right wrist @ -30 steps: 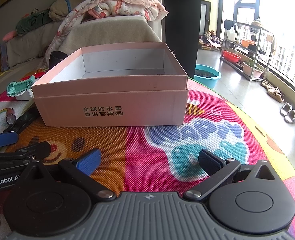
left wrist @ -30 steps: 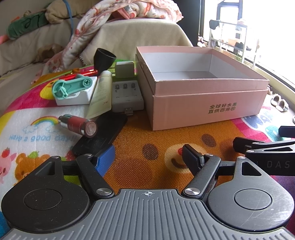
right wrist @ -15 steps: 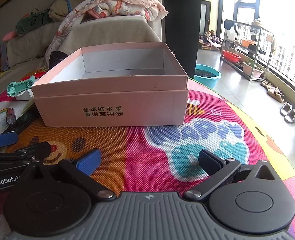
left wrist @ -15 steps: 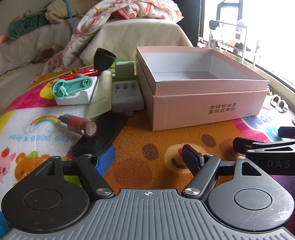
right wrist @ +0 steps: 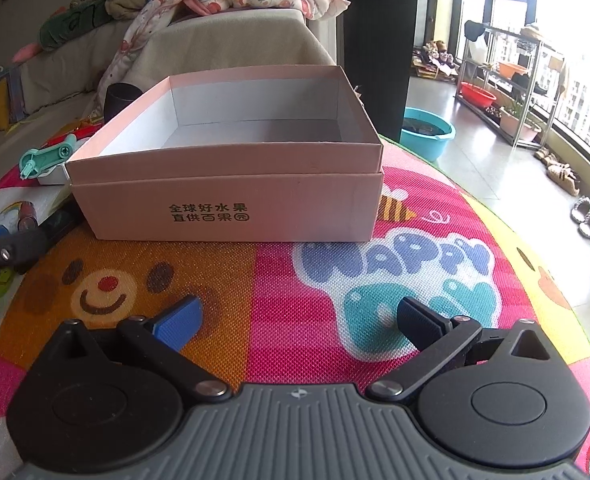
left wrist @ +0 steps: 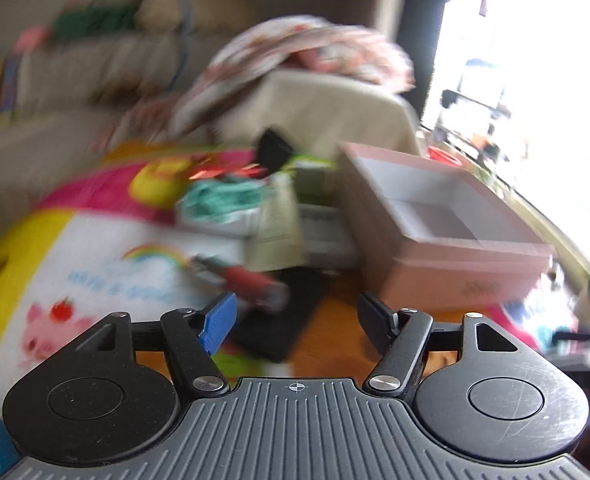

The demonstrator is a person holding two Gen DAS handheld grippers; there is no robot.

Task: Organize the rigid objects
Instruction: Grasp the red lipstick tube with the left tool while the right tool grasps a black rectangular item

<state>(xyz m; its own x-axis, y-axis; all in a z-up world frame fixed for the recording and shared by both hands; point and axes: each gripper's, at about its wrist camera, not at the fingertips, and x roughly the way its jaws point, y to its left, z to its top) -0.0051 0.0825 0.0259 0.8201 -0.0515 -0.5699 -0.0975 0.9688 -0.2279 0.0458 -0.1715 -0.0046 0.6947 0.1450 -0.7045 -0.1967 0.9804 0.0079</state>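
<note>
I am holding the left hand-held gripper with its fingers apart and gripping nothing, facing the red cylinder and black flat item on the play mat; blur is hiding, I think, finer detail. The right hand-held gripper is likewise standing apart and unloaded, pointing at the open pink box resting just beyond it.

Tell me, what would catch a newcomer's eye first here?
Probably the open pink box, empty inside, sitting mid-mat on the bright cartoon play mat. To its left lies a jumble of small items, among them a teal tool. Both the left gripper and right gripper are open.
</note>
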